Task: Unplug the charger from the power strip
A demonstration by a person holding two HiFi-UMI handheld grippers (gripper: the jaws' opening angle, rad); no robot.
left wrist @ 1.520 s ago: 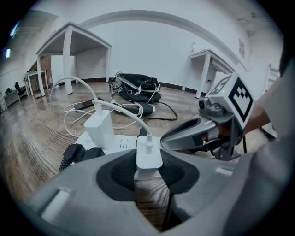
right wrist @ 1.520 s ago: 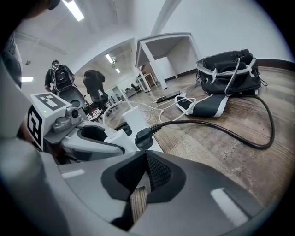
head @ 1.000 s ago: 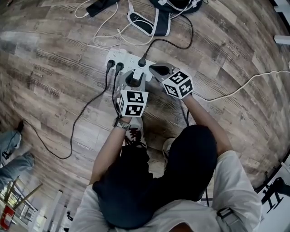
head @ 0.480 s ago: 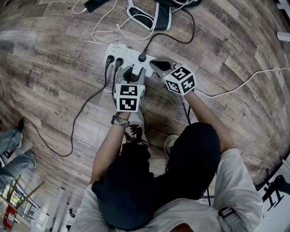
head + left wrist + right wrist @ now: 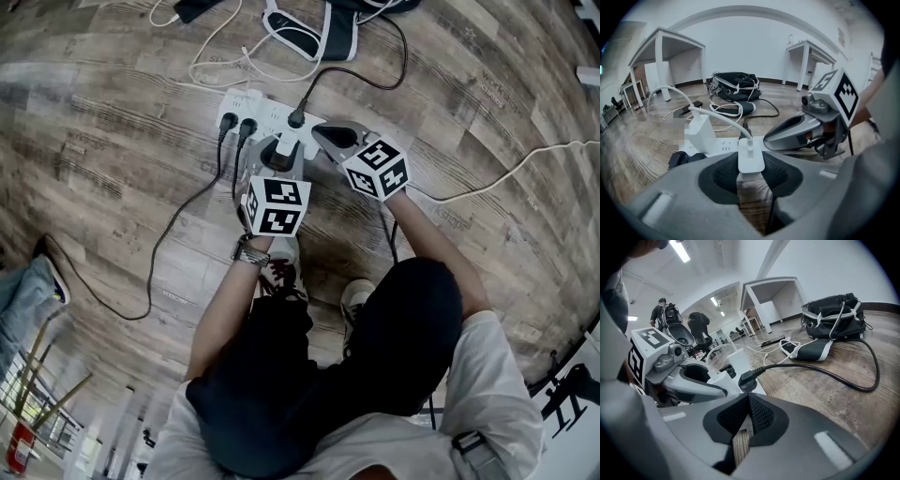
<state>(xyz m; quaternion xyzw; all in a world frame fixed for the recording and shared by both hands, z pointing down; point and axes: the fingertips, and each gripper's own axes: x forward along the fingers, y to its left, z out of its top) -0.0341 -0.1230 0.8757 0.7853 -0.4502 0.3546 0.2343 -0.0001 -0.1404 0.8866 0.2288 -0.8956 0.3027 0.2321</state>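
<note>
A white power strip (image 5: 266,113) lies on the wooden floor and shows again as the power strip (image 5: 723,146) in the left gripper view. A small white charger (image 5: 751,160) with a white cable stands at its near edge. My left gripper (image 5: 751,169) is shut on this charger, and its jaws have just closed a touch tighter. In the head view the left gripper (image 5: 279,150) points down at the strip's middle. My right gripper (image 5: 325,132) rests at the strip's right end, jaws shut and empty, right gripper (image 5: 747,398) just before a black plug (image 5: 746,378).
Two black plugs (image 5: 236,124) sit at the strip's left end, a third black plug (image 5: 296,119) in the middle, and a taller white adapter (image 5: 700,132) behind. Loose cables run over the floor. A black bag (image 5: 735,85) and white tables stand further back.
Both grippers stay at the strip with the charger still gripped. The left marker cube has tilted slightly. A bystander's leg at the left edge has shifted.
</note>
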